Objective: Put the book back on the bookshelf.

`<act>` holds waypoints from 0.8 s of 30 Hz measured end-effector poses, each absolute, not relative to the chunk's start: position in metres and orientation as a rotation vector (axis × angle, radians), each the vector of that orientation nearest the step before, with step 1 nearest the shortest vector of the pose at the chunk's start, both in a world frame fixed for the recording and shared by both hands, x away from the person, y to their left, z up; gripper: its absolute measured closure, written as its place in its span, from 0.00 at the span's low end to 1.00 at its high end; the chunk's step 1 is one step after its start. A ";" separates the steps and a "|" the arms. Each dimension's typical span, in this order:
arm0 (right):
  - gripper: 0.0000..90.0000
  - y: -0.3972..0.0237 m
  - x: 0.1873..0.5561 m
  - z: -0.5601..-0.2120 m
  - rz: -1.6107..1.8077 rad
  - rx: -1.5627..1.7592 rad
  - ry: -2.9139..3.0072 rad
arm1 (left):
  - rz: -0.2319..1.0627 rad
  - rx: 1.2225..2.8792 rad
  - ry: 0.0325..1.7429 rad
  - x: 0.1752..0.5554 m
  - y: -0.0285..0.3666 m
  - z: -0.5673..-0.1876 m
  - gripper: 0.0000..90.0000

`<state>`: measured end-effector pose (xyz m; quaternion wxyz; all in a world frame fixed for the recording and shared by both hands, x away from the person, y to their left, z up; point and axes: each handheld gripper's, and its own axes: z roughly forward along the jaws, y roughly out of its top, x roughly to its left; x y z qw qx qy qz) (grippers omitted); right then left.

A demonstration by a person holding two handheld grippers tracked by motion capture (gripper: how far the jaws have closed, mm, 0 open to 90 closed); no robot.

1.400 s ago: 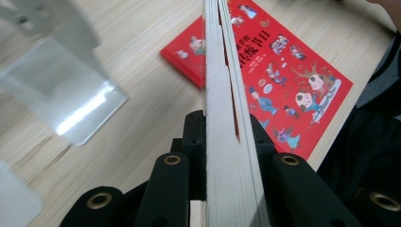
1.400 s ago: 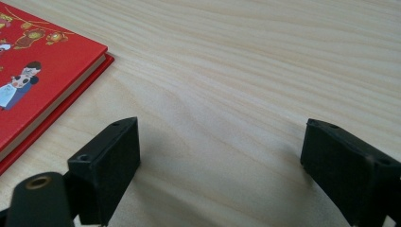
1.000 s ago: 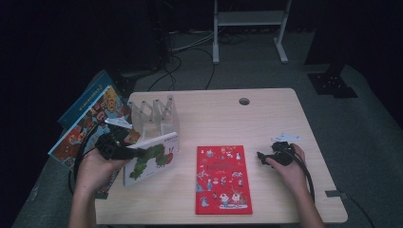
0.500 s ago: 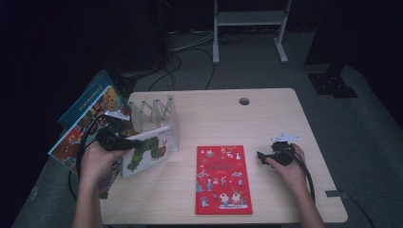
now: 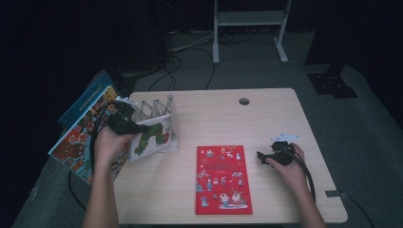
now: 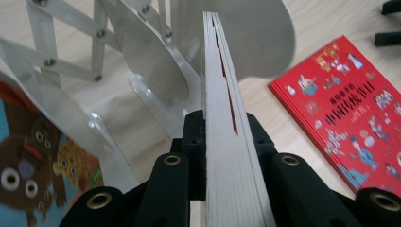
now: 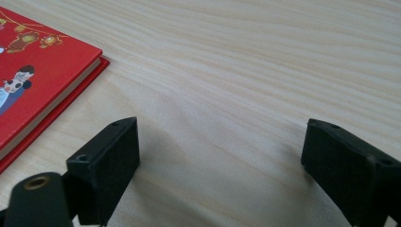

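My left gripper (image 5: pixel 134 127) is shut on a white picture book with a green caterpillar on its cover (image 5: pixel 155 137). The book stands on edge against the near end of a metal folding rack (image 5: pixel 153 108). In the left gripper view the book's page edge (image 6: pixel 222 94) runs up between the jaws, with the rack's plates (image 6: pixel 156 71) just behind it. A red picture book (image 5: pixel 222 178) lies flat at the table's front middle. My right gripper (image 5: pixel 261 156) rests on the table to its right, open with nothing between its jaws (image 7: pixel 222 156); the red book's corner (image 7: pixel 33 80) is at their left.
Several colourful books (image 5: pixel 81 133) lean in a pile off the table's left edge, beside the rack. A cable hole (image 5: pixel 244 101) sits near the table's far edge. A white metal stand (image 5: pixel 247 28) and cables are on the floor beyond.
My left hand has carried the caterpillar book away from me toward the rack, and the book now stands against its near end. The right hand has kept still.
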<state>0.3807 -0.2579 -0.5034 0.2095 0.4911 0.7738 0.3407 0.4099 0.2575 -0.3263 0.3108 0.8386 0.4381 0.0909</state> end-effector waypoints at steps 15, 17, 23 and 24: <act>0.13 -0.258 0.381 -0.503 0.948 1.367 2.152 | 0.311 2.214 1.176 0.424 0.249 -0.342 0.83; 0.13 -0.258 0.381 -0.503 0.948 1.367 2.152 | 0.325 2.220 1.180 0.420 0.247 -0.343 0.83; 0.13 -0.258 0.381 -0.503 0.948 1.367 2.152 | 0.337 2.268 1.199 0.413 0.244 -0.357 0.83; 0.13 -0.258 0.381 -0.503 0.947 1.367 2.152 | 0.327 2.273 1.204 0.413 0.244 -0.362 0.83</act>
